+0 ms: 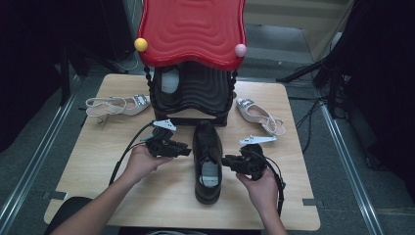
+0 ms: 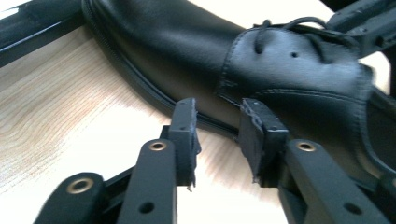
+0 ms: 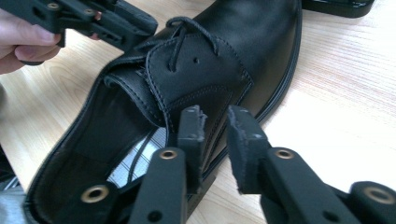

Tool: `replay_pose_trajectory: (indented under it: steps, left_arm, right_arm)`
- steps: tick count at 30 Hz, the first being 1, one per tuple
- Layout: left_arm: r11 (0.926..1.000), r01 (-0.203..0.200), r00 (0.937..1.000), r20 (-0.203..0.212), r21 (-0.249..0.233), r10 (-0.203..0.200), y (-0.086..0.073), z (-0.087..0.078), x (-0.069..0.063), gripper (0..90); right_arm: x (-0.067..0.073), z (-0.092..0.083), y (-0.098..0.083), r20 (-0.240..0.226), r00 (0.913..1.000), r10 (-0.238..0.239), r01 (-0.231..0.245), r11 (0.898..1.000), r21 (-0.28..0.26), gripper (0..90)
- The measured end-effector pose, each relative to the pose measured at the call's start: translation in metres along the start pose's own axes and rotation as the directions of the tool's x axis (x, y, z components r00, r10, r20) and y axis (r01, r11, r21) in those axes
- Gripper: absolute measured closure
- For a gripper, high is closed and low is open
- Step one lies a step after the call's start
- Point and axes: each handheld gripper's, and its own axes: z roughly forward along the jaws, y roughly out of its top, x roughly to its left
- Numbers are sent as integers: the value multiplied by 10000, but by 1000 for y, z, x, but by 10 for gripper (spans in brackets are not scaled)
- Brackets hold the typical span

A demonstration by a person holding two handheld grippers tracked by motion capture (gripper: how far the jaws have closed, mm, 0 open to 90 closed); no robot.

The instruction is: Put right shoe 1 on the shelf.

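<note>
A pale wooden worktop [image 1: 98,161] with rounded corners sits on a grey floor, with dark surroundings on the left and right. Its near half is mostly bare wood, leaving room on both sides of the middle. At the far edge stands one black shoe rack [image 1: 193,95] under a wavy red top [image 1: 192,30] that carries one yellow ball [image 1: 141,44] and one pink ball [image 1: 240,50].

There are three shoes. One black lace-up shoe [image 1: 207,161] lies in the middle of the worktop, toe pointing far toward the rack, heel near. Two pale heeled sandals lie apart: one sandal [image 1: 117,105] far left of the rack, the other sandal [image 1: 259,116] far right.

A person holds two tools. The left tool [image 1: 187,152] is just left of the black shoe, beside its laces; its jaws stand parted with nothing between them, tips close to the shoe's side. The right tool [image 1: 226,161] is just right of the shoe, near its opening, also released, jaws parted and not gripping.
</note>
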Motion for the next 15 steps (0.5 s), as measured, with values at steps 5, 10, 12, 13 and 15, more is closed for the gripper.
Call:
replay_pose_trajectory:
  steps: [5, 10, 12, 13, 15]
  left_arm:
    - [9998, 29, 9997, 253, 174, -33, 2, -10, -2, 579]
    - [9996, 108, 9992, 387, 267, -119, 10, -22, -2, 513]
    - [9998, 2, 9996, 275, 184, -7, 15, -27, -2, 506]
    - [9998, -76, 9998, 201, 179, 72, 17, -29, -2, 506]
    - [9996, -243, 9997, 30, 175, 243, 23, -34, -3, 506]
  right_arm:
    - [4, -8, 4, -166, 9998, 106, -108, 9999, -134, 712]
    - [16, -15, 11, -367, 9993, 33, -38, 9999, -140, 679]
    - [24, -13, 12, -409, 9992, 10, -10, 10000, -4, 680]
    - [24, -13, 12, -409, 9992, 10, -10, 10000, -4, 680]
    - [29, -11, 11, -561, 9984, 48, -38, 9999, 167, 680]
